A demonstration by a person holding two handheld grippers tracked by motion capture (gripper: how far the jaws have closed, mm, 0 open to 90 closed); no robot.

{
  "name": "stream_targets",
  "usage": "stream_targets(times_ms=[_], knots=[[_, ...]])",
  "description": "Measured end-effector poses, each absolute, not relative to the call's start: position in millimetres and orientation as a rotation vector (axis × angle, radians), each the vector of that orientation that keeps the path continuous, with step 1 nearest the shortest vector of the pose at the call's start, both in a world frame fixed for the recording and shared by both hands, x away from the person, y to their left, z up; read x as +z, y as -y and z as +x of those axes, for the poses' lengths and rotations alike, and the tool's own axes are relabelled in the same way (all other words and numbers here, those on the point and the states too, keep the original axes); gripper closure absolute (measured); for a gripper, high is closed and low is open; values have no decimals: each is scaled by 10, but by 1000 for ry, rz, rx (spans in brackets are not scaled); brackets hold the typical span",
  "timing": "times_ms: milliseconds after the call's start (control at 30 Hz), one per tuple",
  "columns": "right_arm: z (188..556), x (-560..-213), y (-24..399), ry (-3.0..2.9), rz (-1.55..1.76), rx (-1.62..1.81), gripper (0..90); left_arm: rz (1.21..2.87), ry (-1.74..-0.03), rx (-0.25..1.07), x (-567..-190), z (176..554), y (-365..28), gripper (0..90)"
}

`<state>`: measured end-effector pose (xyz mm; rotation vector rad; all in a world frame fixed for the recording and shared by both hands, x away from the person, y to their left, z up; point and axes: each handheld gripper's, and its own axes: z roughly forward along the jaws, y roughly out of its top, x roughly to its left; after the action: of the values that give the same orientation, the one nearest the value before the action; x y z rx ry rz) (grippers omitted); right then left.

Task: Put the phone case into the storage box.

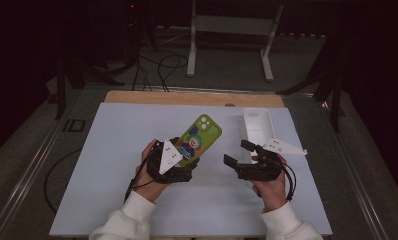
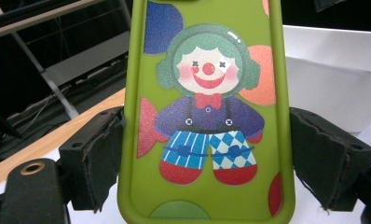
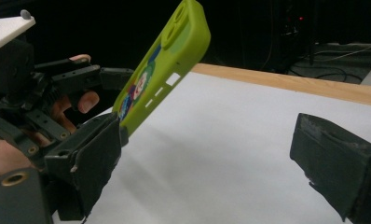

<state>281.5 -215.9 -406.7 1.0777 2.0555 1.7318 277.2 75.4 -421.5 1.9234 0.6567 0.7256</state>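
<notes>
Left gripper view: the green phone case is pinched by its long edges in the left gripper and held tilted above the counter. Lifting appears done; a handover or set-down seems left. The right gripper is spread and empty beside it. A cartoon clown is printed on the case.

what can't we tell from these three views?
- Phone case, left gripper view: top and bottom cut off by the frame edges.
- Case's inside face: turned away in every view, so whether a phone sits in it is unknown.
- White tray, high view: contents too small and washed out to read.
- Right gripper, high view: fingers dark and small.
</notes>
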Motion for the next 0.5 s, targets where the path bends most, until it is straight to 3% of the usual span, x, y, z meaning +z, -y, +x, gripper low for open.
stream_targets(times_ms=[500], knots=[[2890,-4029,2006,-2095,1057,1758,86,1936,-617,717,-4220,2728,-661,159]])
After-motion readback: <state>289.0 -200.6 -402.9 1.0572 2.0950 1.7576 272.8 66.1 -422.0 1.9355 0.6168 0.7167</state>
